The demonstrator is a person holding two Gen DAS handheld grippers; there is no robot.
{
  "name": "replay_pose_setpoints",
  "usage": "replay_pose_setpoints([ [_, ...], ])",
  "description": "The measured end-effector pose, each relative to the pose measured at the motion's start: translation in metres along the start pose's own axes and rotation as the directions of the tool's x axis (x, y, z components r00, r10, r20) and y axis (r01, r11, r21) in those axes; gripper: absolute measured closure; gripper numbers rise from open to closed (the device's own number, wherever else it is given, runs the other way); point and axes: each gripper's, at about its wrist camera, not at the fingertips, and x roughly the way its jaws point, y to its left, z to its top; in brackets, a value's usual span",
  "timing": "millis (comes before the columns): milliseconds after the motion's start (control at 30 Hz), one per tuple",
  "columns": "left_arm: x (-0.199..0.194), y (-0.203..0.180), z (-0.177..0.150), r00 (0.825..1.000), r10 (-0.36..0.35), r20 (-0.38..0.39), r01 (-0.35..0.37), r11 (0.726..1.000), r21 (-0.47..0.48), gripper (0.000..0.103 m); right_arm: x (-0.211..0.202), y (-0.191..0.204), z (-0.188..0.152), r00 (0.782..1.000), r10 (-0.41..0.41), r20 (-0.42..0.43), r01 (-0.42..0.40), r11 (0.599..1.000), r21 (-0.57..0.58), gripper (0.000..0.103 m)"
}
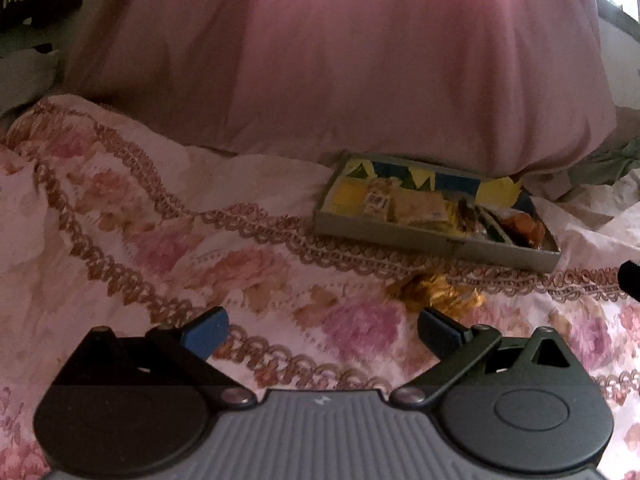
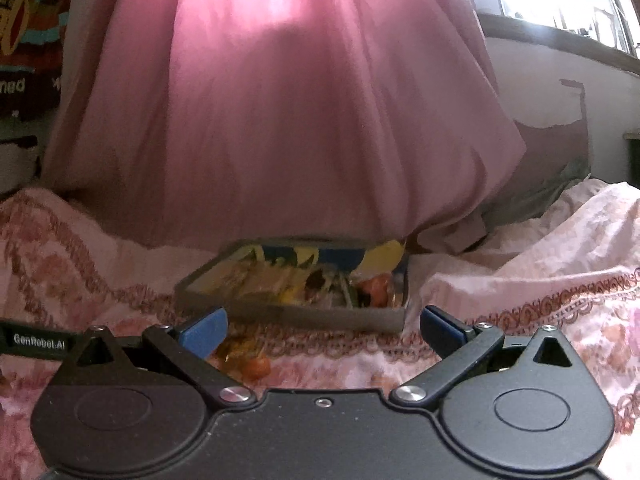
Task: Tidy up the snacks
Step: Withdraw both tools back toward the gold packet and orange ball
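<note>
Lying loose just ahead-right of the wide-open left gripper [image 1: 322,330], golden snack [image 1: 434,294], nearer than box [image 1: 436,246]; right gripper [image 2: 322,330] equally spread, empty.

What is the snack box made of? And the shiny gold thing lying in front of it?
The snack box looks like thin cardboard: flat, dull grey walls with printed yellow and blue inside. The gold snack on the bedspread seems wrapped in crinkly foil or plastic; it glints, but blur leaves that open.
</note>
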Motion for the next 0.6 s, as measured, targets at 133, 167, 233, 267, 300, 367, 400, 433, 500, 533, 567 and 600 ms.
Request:
replay_pose_setpoints([
  [133,-0.007,0.008,-0.005,1.0,-0.007,-0.008,0.007,1.0,-0.013,0.0,-0.006,0.011,-0.012,0.999,0.007,-0.047,-0.007,1.0,-0.015,0.001],
  [167,-0.008,0.01,-0.006,1.0,-0.009,-0.011,0.009,1.0,-0.014,0.0,-0.007,0.013,-0.014,0.998,0.008,-0.057,-0.009,1.0,-0.02,0.001],
  [233,-0.008,0.013,-0.009,1.0,-0.009,-0.016,0.009,1.0,-0.013,0.0,-0.006,0.02,-0.019,0.997,0.011,-0.075,-0.014,0.999,-0.039,0.001],
  [267,-0.008,0.014,-0.01,1.0,-0.007,-0.019,0.007,1.0,-0.011,0.0,-0.005,0.023,-0.021,0.997,0.015,-0.082,-0.019,0.999,-0.048,0.001],
  [300,-0.007,0.016,-0.011,1.0,-0.006,-0.022,0.006,1.0,-0.011,0.001,-0.005,0.026,-0.023,0.996,0.02,-0.09,-0.025,0.998,-0.058,0.001],
  [367,-0.005,0.019,-0.012,1.0,-0.004,-0.027,0.004,1.0,-0.014,0.001,-0.001,0.031,-0.025,0.994,0.028,-0.105,-0.035,0.997,-0.065,0.001],
  [400,-0.004,0.021,-0.012,1.0,-0.003,-0.028,0.002,1.0,-0.016,0.0,0.001,0.032,-0.027,0.993,0.033,-0.113,-0.041,0.997,-0.064,0.001],
  [433,-0.003,0.023,-0.013,1.0,-0.001,-0.028,0.0,1.0,-0.02,0.0,0.002,0.034,-0.028,0.992,0.037,-0.122,-0.045,0.997,-0.063,0.001],
  [500,0.0,0.026,-0.014,0.999,0.004,-0.033,-0.005,1.0,-0.031,0.001,0.007,0.037,-0.03,0.989,0.046,-0.138,-0.055,0.997,-0.06,0.001],
  [533,0.001,0.028,-0.014,0.999,0.006,-0.036,-0.007,0.999,-0.036,0.0,0.009,0.038,-0.031,0.988,0.05,-0.144,-0.059,0.996,-0.06,0.001],
  [567,0.003,0.03,-0.015,0.999,0.007,-0.04,-0.009,0.999,-0.041,0.0,0.011,0.04,-0.031,0.987,0.053,-0.149,-0.063,0.996,-0.061,0.001],
  [600,0.005,0.031,-0.016,0.999,0.01,-0.045,-0.012,0.999,-0.046,0.0,0.013,0.041,-0.032,0.987,0.056,-0.153,-0.066,0.996,-0.062,0.001],
])
